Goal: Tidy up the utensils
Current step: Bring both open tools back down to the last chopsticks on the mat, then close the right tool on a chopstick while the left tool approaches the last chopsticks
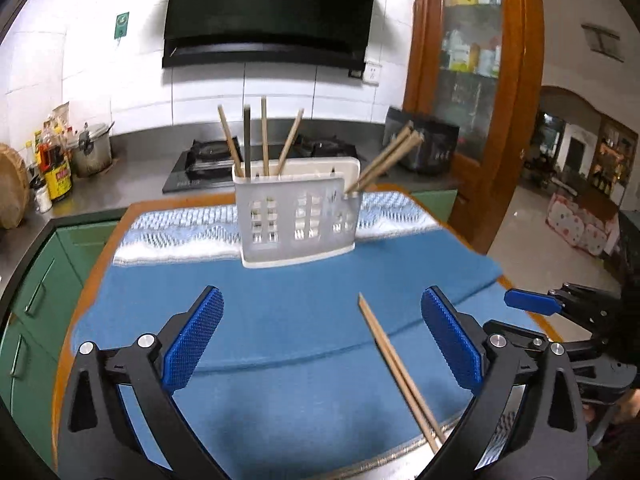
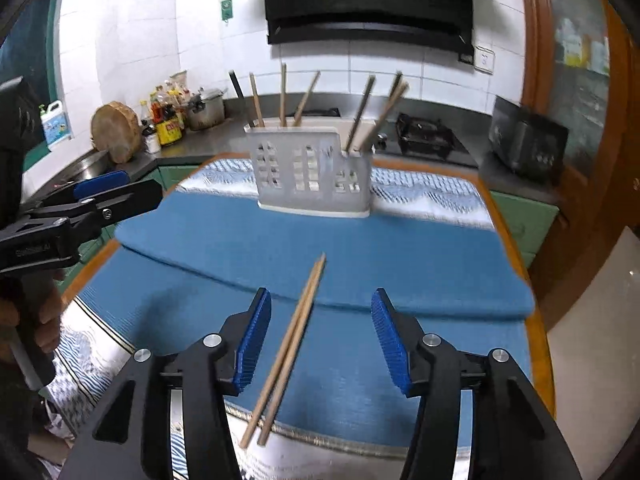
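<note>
The right gripper (image 2: pixel 322 340) is standing with fingers apart, straddling but not touching the pair of chopsticks (image 2: pixel 290 346) lying on the blue cloth (image 2: pixel 400 260), likely lining up a pickup for the holder (image 2: pixel 314 172) ahead, while the left gripper (image 1: pixel 322 344) is hanging fully released and empty.

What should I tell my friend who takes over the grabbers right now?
Left gripper: open, holding nothing.
Right gripper: open; the loose chopstick pair lies on the blue cloth between its fingers, not gripped.
White holder: stands upright at the far end of the cloth.
Done: several chopsticks already stand in the holder.
Left: pick up the loose pair and put it in the holder.
</note>
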Demonstrator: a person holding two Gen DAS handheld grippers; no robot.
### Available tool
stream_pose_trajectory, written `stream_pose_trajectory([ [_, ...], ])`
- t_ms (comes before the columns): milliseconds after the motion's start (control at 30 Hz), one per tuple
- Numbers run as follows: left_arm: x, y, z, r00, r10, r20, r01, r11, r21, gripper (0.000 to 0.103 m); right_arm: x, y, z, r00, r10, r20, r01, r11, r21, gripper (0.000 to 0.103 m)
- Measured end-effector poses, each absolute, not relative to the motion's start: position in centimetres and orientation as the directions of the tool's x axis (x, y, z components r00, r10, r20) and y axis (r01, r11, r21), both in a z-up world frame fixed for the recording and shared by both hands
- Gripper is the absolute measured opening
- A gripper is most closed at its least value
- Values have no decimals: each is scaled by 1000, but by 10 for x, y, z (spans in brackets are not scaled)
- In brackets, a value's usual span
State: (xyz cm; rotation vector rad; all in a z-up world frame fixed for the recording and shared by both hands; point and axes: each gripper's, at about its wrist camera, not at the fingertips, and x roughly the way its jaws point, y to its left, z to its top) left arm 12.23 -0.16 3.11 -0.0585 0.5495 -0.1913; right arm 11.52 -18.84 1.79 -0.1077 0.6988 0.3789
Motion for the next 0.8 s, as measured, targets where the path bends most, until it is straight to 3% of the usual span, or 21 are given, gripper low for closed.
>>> stream_pose_trajectory([
  [400, 101, -2, -20, 795, -165, -583, 90, 984, -156, 98, 97, -189, -41, 643, 286, -711, -325, 942, 85, 51],
  [800, 95, 3, -30, 799, -67, -598, 26, 997, -77, 98, 104, -176, -61, 603, 294, -742, -320, 941, 113, 51],
])
